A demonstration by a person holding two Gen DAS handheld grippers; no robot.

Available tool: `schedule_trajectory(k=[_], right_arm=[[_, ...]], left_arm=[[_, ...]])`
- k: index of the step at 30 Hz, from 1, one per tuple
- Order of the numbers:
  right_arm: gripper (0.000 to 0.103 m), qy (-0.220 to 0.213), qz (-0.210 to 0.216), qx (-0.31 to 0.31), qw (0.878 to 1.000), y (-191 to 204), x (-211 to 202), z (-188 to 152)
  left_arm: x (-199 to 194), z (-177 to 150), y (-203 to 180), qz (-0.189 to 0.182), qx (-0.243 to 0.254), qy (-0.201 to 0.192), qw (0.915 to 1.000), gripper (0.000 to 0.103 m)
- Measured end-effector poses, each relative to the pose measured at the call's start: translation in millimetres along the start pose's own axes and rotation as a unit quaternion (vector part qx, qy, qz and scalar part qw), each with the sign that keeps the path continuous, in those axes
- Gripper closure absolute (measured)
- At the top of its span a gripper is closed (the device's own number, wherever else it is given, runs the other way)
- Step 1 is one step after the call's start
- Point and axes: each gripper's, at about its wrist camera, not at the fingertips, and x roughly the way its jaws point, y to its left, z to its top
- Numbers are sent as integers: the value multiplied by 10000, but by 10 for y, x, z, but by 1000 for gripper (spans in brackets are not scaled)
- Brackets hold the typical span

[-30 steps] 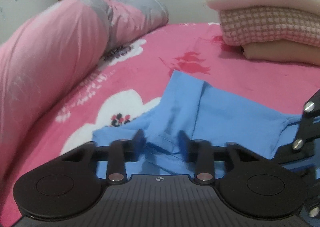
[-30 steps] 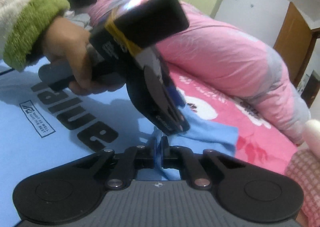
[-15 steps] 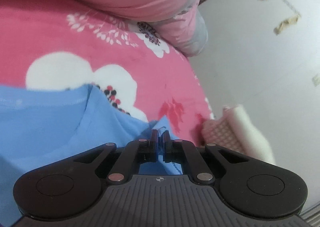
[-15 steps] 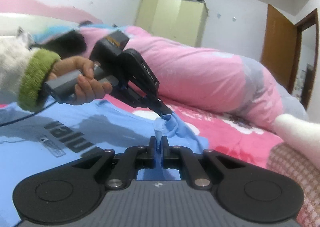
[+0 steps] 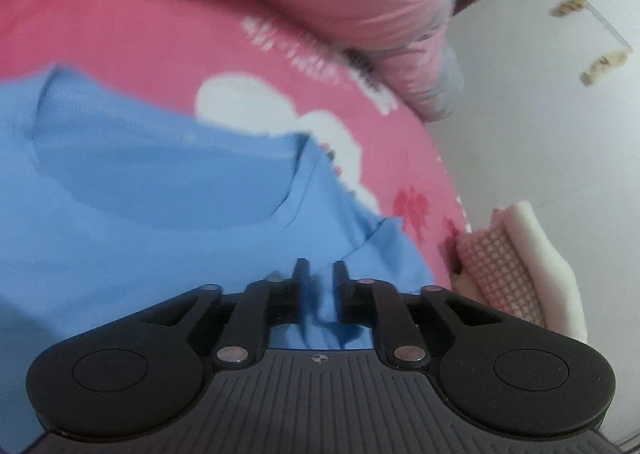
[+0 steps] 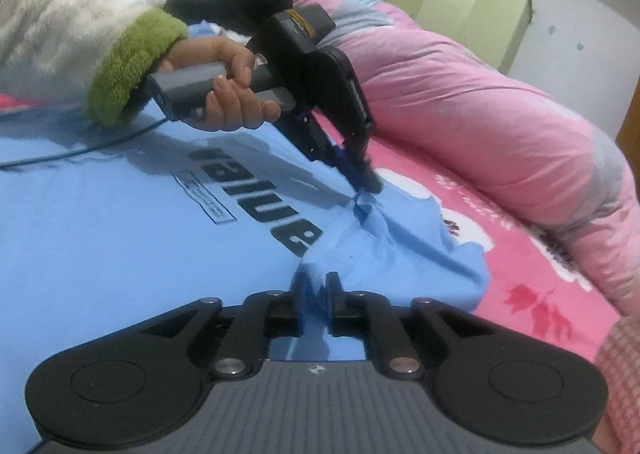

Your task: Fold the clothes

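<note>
Light blue cotton T-shirt (image 6: pixel 120 254) with dark block lettering lies spread on the pink floral bed sheet (image 6: pixel 532 294), chest print up, far right corner bunched into a ridge of folds.

Left hand-held gripper (image 6: pixel 366 189): jaws opening, a pinch of blue cloth between the tips near the collar side. In its own wrist view the gap is plain, fabric sitting loose in it; I read the pads as no longer pressing. Right hand-held gripper (image 6: pixel 316 286): jaws also opening, a fold of the same shirt standing between them, a gap on either side of it.

My reading: both sides are letting go of a sleeve-and-shoulder fold just laid inward.

To do it well:
- I let the cloth drop clear of both sets of pads before I pull away; a snag would drag the fold open.
- I back out low and along the fold line.
- The bunched ridge between the two tools wants smoothing flat before the next fold.

Stack of folded knitwear (image 5: pixel 520 270) sits at the right bed edge, well apart; rolled pink quilt (image 6: pixel 480 105) lies along the far side.
</note>
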Motion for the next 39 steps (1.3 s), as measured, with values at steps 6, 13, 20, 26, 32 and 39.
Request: schedule_trajectory(k=[6, 13, 20, 26, 32, 39], right_arm=[[70, -420, 102, 580, 9974, -135, -175, -15], [70, -245, -855, 2648, 9602, -811, -131, -202], [70, -289, -267, 4864, 8728, -1301, -63, -662], [70, -114, -234, 5104, 8596, -1314, 45, -792], [70, -143, -248, 5248, 8507, -1354, 51, -854], [70, -147, -246, 5271, 8493, -1371, 55, -861]], left_arm=[[-4, -199, -579, 522, 2015, 106, 9780, 68], [176, -455, -706, 799, 2281, 557, 9687, 68], [219, -394, -411, 545, 626, 522, 9952, 70], [125, -511, -443, 809, 152, 78, 9966, 103], [-151, -601, -484, 766, -234, -302, 9963, 103], [-177, -633, -434, 1144, -16, -321, 9929, 103]])
